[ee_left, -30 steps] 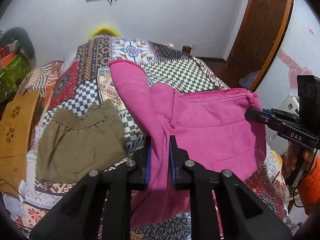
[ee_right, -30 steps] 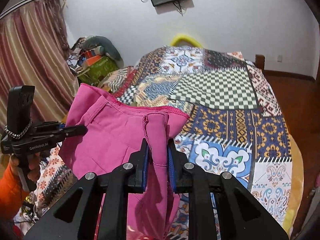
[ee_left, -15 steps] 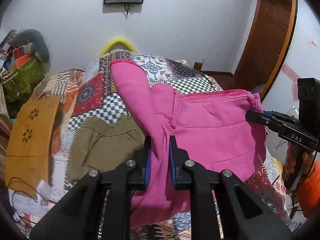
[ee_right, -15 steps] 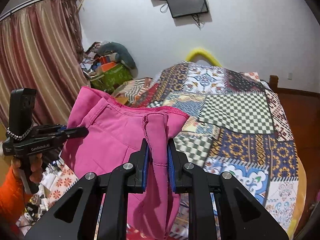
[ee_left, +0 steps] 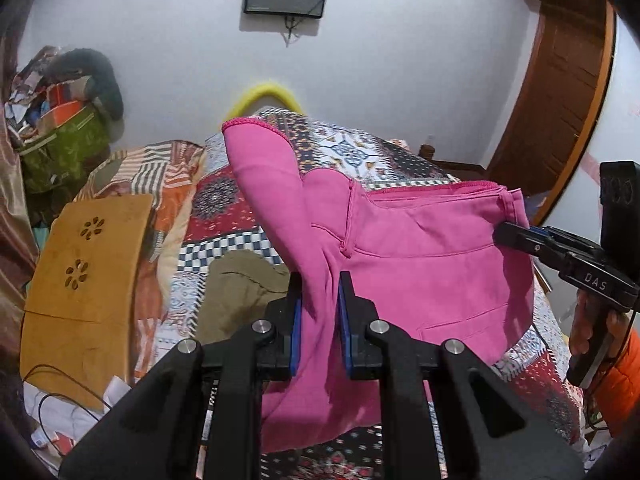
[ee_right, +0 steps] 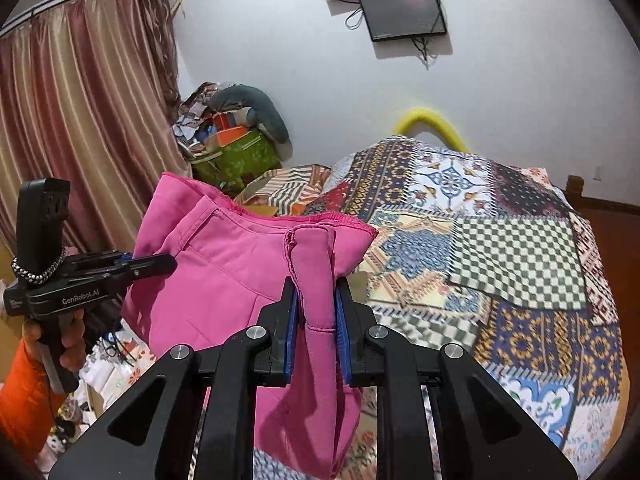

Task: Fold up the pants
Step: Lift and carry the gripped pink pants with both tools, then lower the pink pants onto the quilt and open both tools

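Note:
The pink pants (ee_left: 416, 264) hang in the air above the patchwork bed, stretched between both grippers. My left gripper (ee_left: 319, 292) is shut on a bunched fold of the pink cloth, and one leg end sticks up and away from it. In the right wrist view the pink pants (ee_right: 224, 276) drape to the left, with my right gripper (ee_right: 316, 300) shut on their other gathered corner. Each view shows the opposite gripper at its side, held by a hand in an orange sleeve, its tip at the cloth's edge. The lower part of the pants is hidden behind the fingers.
An olive-brown garment (ee_left: 240, 288) lies on the patchwork quilt (ee_right: 516, 248) under the pants. An orange perforated board (ee_left: 80, 272) sits at the bed's left. A pile of bags (ee_right: 232, 140) stands by the curtain (ee_right: 80, 128). A screen (ee_right: 404, 12) hangs on the wall; a wooden door (ee_left: 560, 92) is right.
Both grippers have lifted the pink pants higher and carried them across the bed; the wall screen has come into view, and the olive garment is now more covered by the pants.

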`<state>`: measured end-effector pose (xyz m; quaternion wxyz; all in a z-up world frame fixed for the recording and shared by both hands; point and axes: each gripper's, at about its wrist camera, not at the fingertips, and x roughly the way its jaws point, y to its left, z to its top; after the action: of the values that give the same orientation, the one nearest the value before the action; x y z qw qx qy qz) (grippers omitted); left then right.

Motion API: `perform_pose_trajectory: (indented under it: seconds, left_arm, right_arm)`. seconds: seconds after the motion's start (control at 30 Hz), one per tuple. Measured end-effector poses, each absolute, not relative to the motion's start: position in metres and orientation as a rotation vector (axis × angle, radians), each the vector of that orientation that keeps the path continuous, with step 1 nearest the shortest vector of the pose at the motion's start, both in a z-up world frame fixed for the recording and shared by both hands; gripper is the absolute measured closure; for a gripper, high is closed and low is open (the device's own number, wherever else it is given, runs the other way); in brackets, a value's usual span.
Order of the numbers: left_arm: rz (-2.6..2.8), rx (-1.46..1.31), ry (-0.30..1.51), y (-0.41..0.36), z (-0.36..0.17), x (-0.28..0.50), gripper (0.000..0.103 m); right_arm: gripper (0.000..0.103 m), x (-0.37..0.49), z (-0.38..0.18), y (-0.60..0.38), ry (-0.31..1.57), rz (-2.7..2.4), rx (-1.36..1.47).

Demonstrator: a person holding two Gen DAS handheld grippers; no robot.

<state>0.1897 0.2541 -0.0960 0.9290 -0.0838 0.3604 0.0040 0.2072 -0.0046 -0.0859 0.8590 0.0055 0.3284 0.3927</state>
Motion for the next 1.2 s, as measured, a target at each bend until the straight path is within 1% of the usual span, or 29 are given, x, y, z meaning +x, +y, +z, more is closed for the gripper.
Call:
perform_pose_trajectory:
  seconds: [0.17, 0.4, 0.87, 0.93, 1.03, 1.07, 1.1, 1.17, 1.2]
  left_arm:
    - [0.03, -0.208, 0.744, 0.282, -0.109, 0.199, 0.088]
    - [0.035, -0.25, 0.791, 0.307, -0.145, 0.22, 0.088]
    - [0.069, -0.246, 0.946, 0.331, -0.231, 0.268, 0.087]
    - [0.079, -0.224, 0.954, 0.33, -0.238, 0.27, 0.086]
    - [0.09, -0.218, 0.958, 0.33, -0.241, 0.269, 0.082]
    - [0.092, -0.22, 0.961, 0.331, -0.241, 0.269, 0.077]
    - [0.097, -0.222, 0.965, 0.333, -0.241, 0.269, 0.071]
    - [0.115, -0.225, 0.971, 0.336, -0.24, 0.266, 0.065]
    - [0.118, -0.223, 0.97, 0.337, -0.239, 0.266, 0.065]
  right_arm:
    - [0.088, 0.221, -0.093, 0.024, 0.686, 0.849, -0.004]
    - [0.088, 0.243, -0.118, 0.049, 0.725, 0.864, -0.009]
    - [0.088, 0.291, -0.192, 0.079, 0.886, 0.861, -0.033]
    - [0.088, 0.298, -0.2, 0.081, 0.915, 0.864, -0.015]
    - [0.087, 0.305, -0.208, 0.082, 0.946, 0.856, -0.003]
    - [0.087, 0.308, -0.211, 0.082, 0.959, 0.852, -0.002]
    - [0.085, 0.31, -0.213, 0.081, 0.977, 0.85, 0.001]
    - [0.083, 0.312, -0.216, 0.079, 1.003, 0.841, 0.0]
    - [0.08, 0.312, -0.217, 0.078, 1.013, 0.84, -0.004]
